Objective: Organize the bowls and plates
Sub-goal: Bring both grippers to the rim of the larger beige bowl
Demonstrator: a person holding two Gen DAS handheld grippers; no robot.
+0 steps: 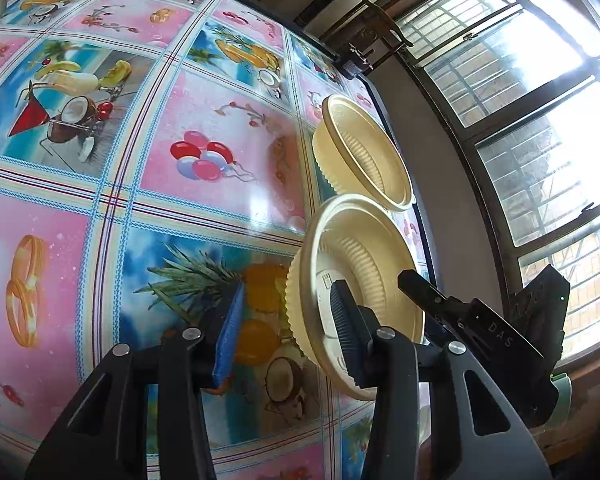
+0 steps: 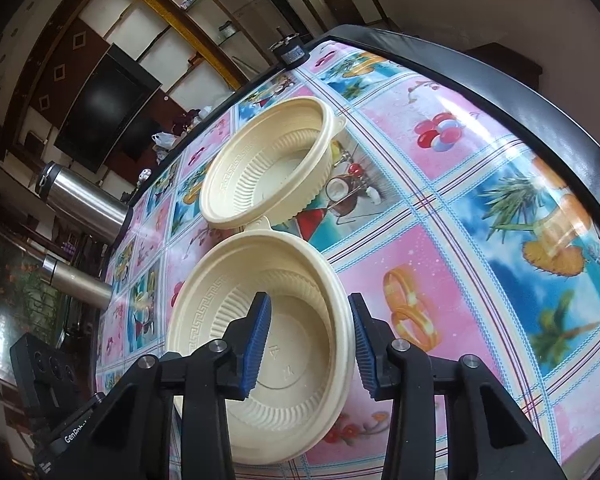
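**Bowls still apart, stacking not done**

Bright cloth with fruit and balloon pictures covers the big surface point(image 2: 460, 208). It fills most of both views. Past its far edge stand a dark screen point(image 2: 108, 108) and two shiny metal flasks point(image 2: 84, 200).

Two cream bowls sit on the surface, touching at their rims. The near bowl point(image 2: 260, 344) is the one being worked on. The far bowl point(image 2: 268, 164) sits just behind it, and nothing is holding it.

The right gripper point(image 2: 310, 344) has its fingers point(image 2: 256, 340) on both sides of the near bowl's right wall, one inside and one outside. They are open, with a gap on each side, so they have no hold yet.

The left gripper point(image 1: 288, 336) is open wide too. One of its fingers sits over the near bowl point(image 1: 356, 292) and the other is out over the cloth. It holds nothing. In this view the far bowl point(image 1: 360, 156) sits further off, by the surface's edge.

I think the job is only starting. No bowl is inside another yet. No plates can be seen. Squeezing the near bowl's wall, lifting it and setting it in the far bowl all look left to do.
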